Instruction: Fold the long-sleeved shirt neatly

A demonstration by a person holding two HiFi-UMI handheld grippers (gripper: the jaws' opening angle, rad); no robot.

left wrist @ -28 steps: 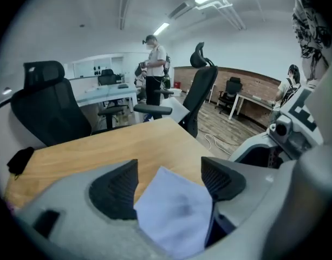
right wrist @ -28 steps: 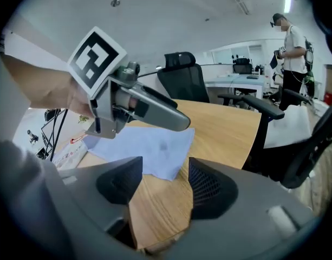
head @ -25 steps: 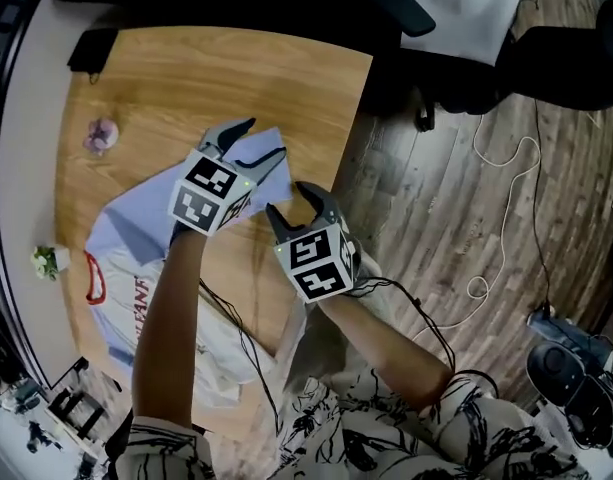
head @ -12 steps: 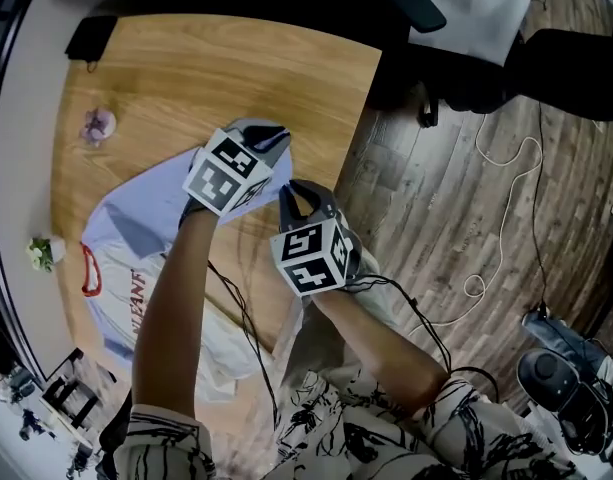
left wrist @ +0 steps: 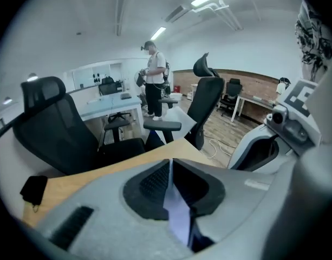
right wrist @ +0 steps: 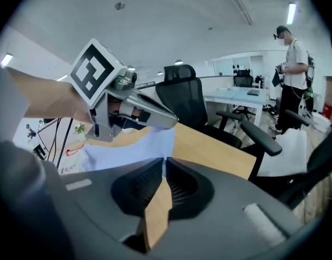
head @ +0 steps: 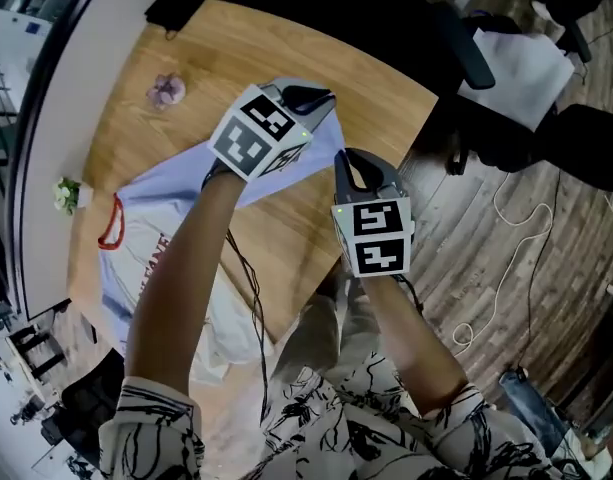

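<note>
The long-sleeved shirt (head: 151, 233), pale blue and white with a red collar, lies across the wooden table (head: 236, 58). One sleeve (right wrist: 138, 145) is lifted off the wood toward the table's far right corner. My left gripper (head: 308, 96) is shut on that sleeve, and pale blue cloth (left wrist: 176, 215) shows between its pads. My right gripper (head: 358, 160) sits just right of it, shut at the tips (right wrist: 163, 161) on the sleeve's edge. Both pairs of jaws have just been closing, with the cloth between them. My left gripper (right wrist: 155, 115) also shows in the right gripper view, above the cloth.
A small pink object (head: 166, 90), a little plant-like item (head: 68, 196) and a black object (head: 171, 8) rest on the table's far side. Black office chairs (left wrist: 52, 123) stand beyond the table. A white cable (head: 506, 228) trails on the plank floor. A person (right wrist: 290, 85) stands further off.
Both grippers went from open over the sleeve to shut on it and rose, lifting the sleeve end off the table. The head view has shifted.
</note>
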